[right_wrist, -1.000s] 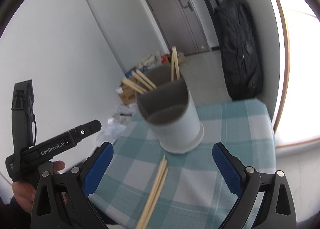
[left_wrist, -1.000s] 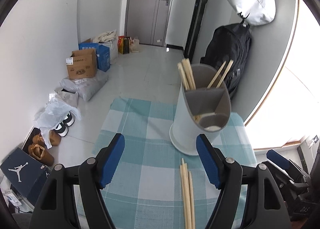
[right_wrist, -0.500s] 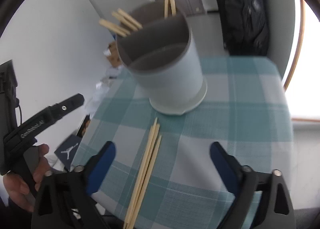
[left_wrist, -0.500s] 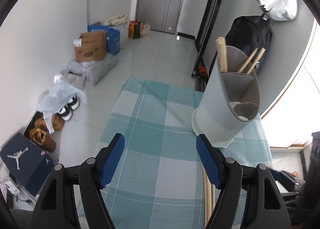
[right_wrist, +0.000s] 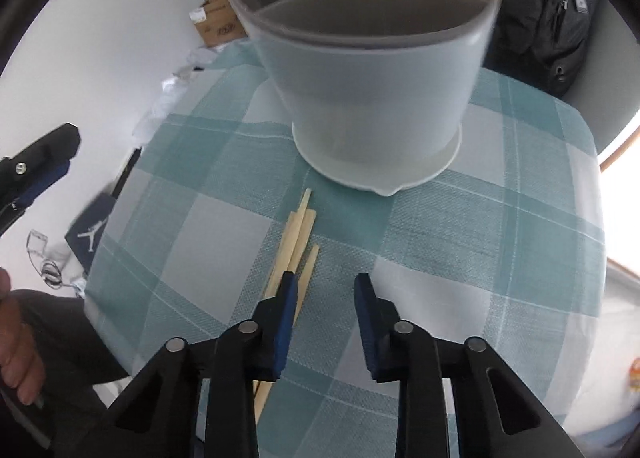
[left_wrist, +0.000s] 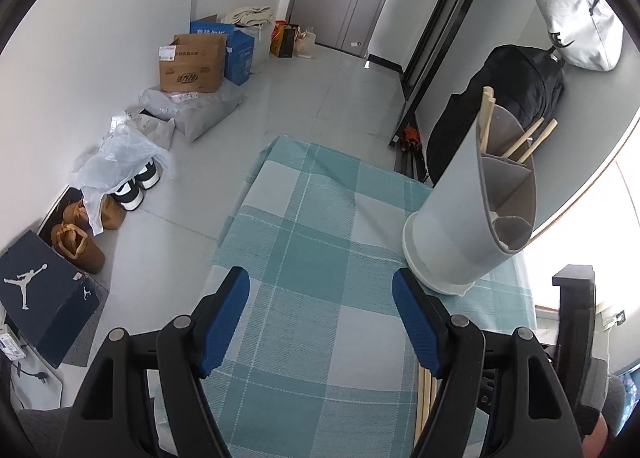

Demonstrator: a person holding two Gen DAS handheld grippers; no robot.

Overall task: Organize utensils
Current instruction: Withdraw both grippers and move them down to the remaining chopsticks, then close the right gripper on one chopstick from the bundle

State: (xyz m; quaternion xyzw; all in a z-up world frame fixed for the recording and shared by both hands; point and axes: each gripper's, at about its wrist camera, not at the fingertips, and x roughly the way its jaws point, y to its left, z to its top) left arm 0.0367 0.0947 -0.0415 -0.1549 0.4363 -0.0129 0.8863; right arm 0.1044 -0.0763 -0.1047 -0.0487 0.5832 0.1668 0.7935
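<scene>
A grey divided utensil holder stands on the teal checked tablecloth; in the left wrist view the holder has wooden chopsticks sticking out of it. Three loose chopsticks lie on the cloth in front of the holder. My right gripper is low over the cloth, half open and empty, its left finger over the chopsticks' near ends. My left gripper is open and empty, to the left of the holder. The loose chopsticks show partly behind its right finger.
The small table's edges are close on all sides. On the floor to the left lie cardboard boxes, bags, shoes and a dark shoebox. A black backpack leans on the wall behind the holder.
My right gripper has dropped down and forward to the loose chopsticks and its jaws have narrowed. My left gripper has shifted left, away from the chopsticks, and stays open.
</scene>
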